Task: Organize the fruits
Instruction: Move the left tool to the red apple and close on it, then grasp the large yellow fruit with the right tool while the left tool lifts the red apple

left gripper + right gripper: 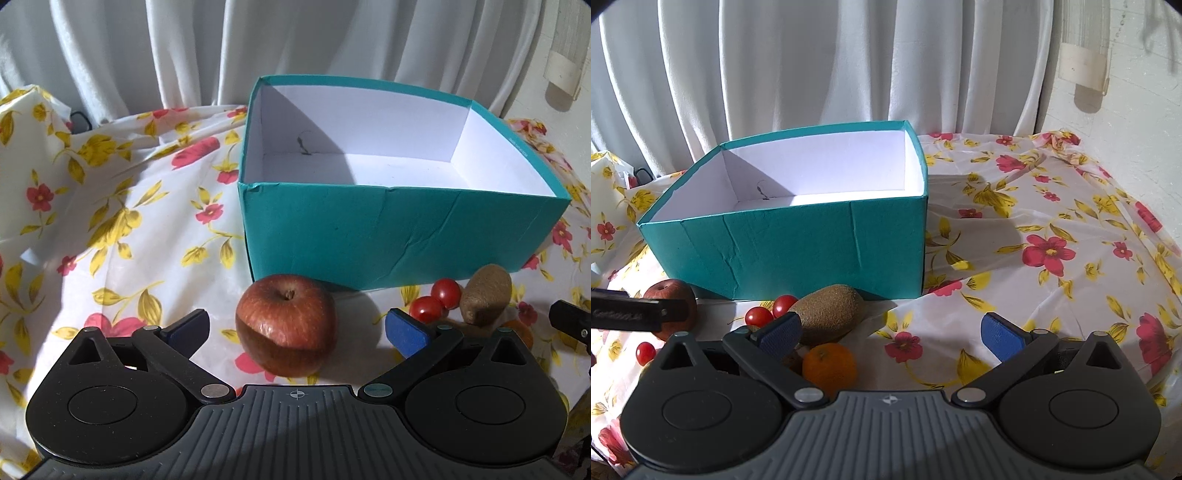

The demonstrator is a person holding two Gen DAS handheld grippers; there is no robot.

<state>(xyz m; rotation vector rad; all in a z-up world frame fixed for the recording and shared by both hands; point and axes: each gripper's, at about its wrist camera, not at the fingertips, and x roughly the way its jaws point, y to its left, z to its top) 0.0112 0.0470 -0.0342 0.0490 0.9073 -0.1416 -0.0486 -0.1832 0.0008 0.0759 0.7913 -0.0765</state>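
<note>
The teal box [388,236] stands open-topped on the flowered cloth [110,206], white interior bare. Against its near wall sits the apple [286,325], between the spread fingers of the left gripper [297,328] — wide apart, touching nothing. Also before the box: kiwi [829,312], cherry tomatoes [772,310], orange [829,367], possibly a second kiwi underneath. The right gripper [892,334] is fully spread, empty, over cloth.
</note>
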